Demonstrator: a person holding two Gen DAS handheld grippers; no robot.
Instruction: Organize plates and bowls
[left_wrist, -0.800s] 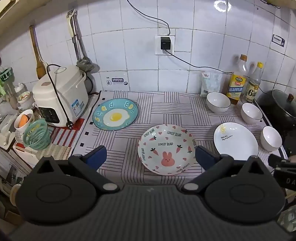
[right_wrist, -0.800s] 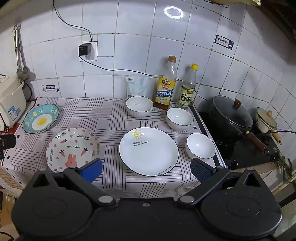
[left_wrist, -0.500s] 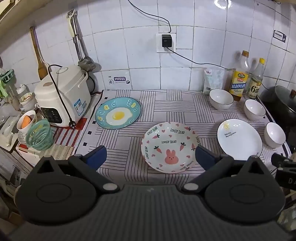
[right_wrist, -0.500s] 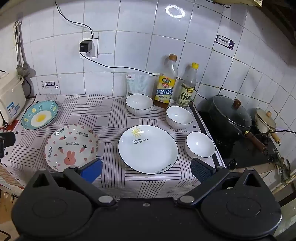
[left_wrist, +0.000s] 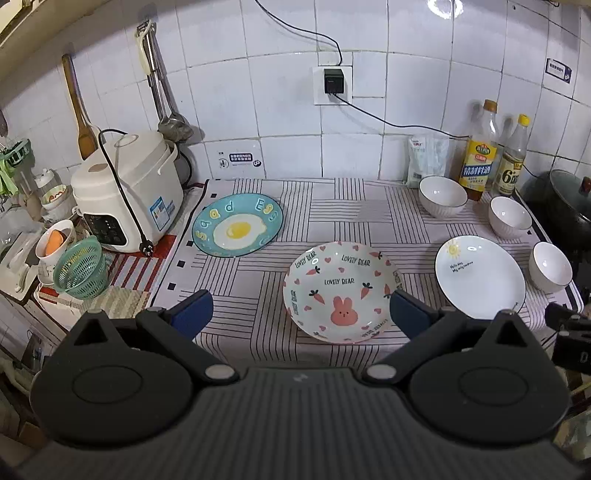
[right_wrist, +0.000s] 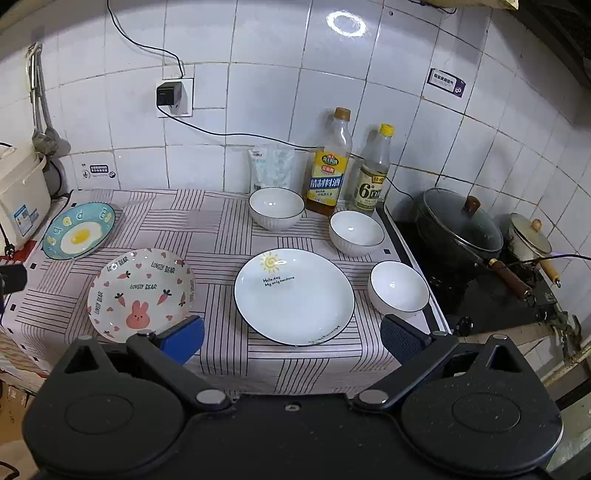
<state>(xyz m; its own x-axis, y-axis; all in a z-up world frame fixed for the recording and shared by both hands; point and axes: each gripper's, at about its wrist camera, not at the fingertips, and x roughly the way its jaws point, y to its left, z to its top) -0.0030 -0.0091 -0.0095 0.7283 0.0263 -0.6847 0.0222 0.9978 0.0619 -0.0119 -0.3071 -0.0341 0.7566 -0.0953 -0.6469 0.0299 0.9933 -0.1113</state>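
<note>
Three plates lie apart on the striped cloth: a blue egg plate (left_wrist: 237, 224) (right_wrist: 78, 230) at the back left, a bunny plate (left_wrist: 341, 291) (right_wrist: 141, 292) in the middle, and a white sun plate (left_wrist: 479, 277) (right_wrist: 294, 296) to the right. Three white bowls stand separately around the white plate: one at the back (right_wrist: 276, 208) (left_wrist: 442, 195), one in the middle (right_wrist: 356, 232) (left_wrist: 510, 216), one nearest the front (right_wrist: 398, 289) (left_wrist: 550, 266). My left gripper (left_wrist: 300, 314) is open and empty, in front of the bunny plate. My right gripper (right_wrist: 292, 341) is open and empty, in front of the white plate.
A rice cooker (left_wrist: 127, 192) and a green basket (left_wrist: 82, 267) stand at the left. Two bottles (right_wrist: 328, 162) and a bag (right_wrist: 271, 168) stand against the tiled wall. A dark lidded pot (right_wrist: 460, 225) and a small pot (right_wrist: 528, 234) sit on the stove at the right.
Both grippers have drifted slightly, so the counter sits a little differently in each view. The plates and bowls have not moved, and both grippers stay open.
</note>
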